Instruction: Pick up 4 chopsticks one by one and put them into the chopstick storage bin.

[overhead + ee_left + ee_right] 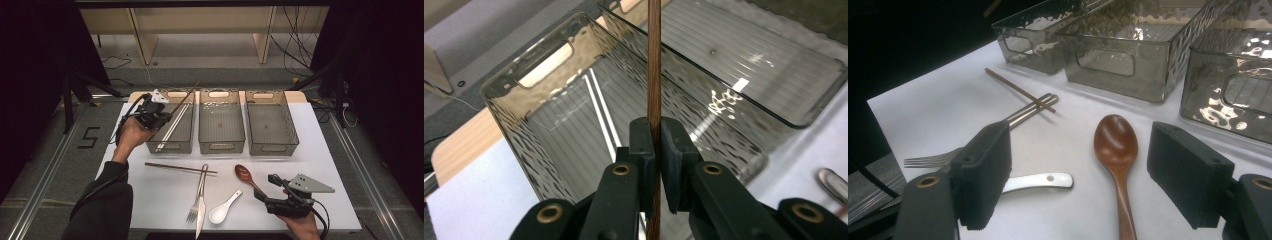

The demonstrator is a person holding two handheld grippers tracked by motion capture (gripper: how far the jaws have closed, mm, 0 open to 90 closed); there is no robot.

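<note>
My left gripper (164,118) hovers over the left grey bin (150,146), shut on a brown chopstick (186,96) that slants up and to the right. In the left gripper view the pads (643,142) pinch this chopstick (654,70) upright above the bin (504,107), where two silver chopsticks (599,105) lie. My right gripper (266,188) rests open near the front right of the table. Its jaws stand on either side of the handle of a brown wooden spoon (1116,145) without touching it.
On the white table (325,150) lie a second brown chopstick (172,167), a fork (196,197) with a knife (201,215) beside it, and a white spoon (222,208). The middle bin (221,146) and the right bin (272,148) hold nothing.
</note>
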